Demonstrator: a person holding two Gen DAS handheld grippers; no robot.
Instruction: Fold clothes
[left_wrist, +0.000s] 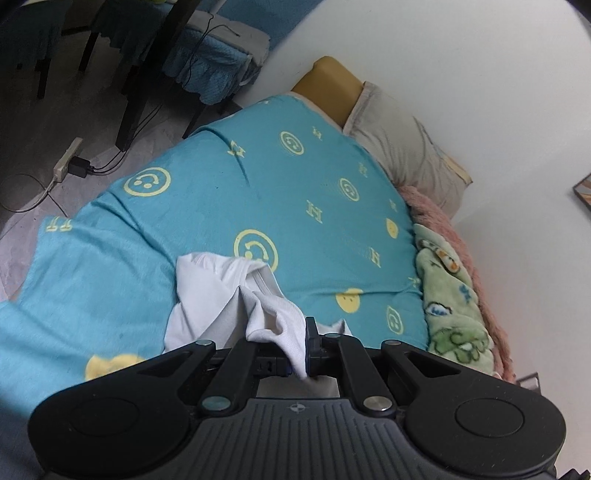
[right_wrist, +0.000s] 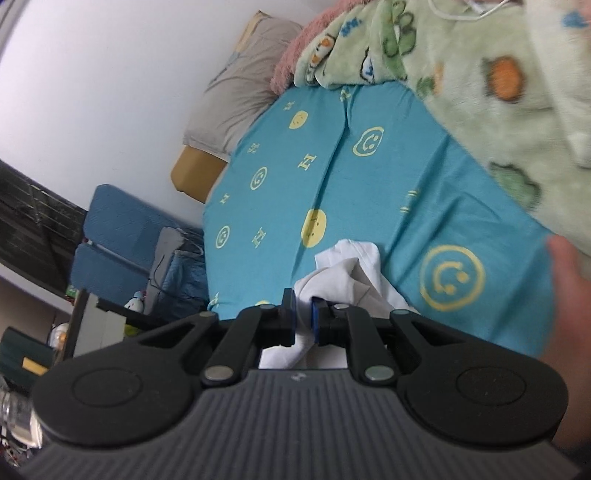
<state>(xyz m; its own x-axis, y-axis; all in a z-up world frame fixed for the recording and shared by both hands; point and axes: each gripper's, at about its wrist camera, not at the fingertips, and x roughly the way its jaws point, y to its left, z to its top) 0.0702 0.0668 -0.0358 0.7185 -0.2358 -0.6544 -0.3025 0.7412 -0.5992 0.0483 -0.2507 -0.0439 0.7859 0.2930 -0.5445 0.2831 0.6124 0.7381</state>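
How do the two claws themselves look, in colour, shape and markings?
Both look alike. The left claw and right claw have matte black linkage arms with silver pivot pins, blue pads on the fingers, round black side housings, and a grey ribbed body bearing a small cross-shaped emblem.

Black claw (left_wrist: 295, 350), ribbed grey housing
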